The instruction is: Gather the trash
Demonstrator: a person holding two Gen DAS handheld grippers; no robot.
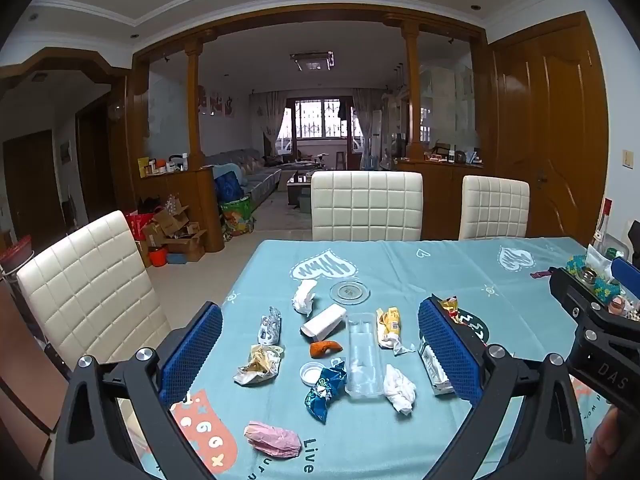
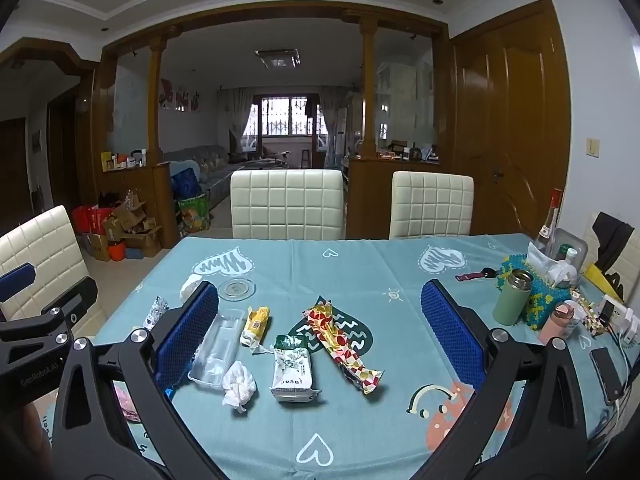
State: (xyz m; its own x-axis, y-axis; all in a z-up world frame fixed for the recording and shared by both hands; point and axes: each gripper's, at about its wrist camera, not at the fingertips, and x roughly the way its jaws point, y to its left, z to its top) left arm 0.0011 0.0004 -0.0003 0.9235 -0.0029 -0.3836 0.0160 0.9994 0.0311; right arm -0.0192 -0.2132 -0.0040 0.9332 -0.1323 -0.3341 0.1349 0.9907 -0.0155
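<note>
Left claw (image 1: 320, 354): spread as wide as it goes, holding nothing, hovering over the near trash.
Right claw (image 2: 320, 340): equally wide, nothing in it.
Trash: scattered across the table (image 1: 400, 264), mid to near; clear plastic tray (image 1: 363, 356), crumpled tissue (image 1: 399, 390), blue wrapper (image 1: 325, 390), pink wrapper (image 1: 273, 439).
Risk: the pieces lie close together, so a wide claw could probably catch two or shove the light tray aside; the tissue may slip out.
No bin: neither view shows one.
Left view only: the pink wrapper in full and bottle cap (image 1: 311, 373).
Right view only: long checked wrapper (image 2: 343, 344), white-green packet (image 2: 293, 368), green flask (image 2: 513, 297).
</note>
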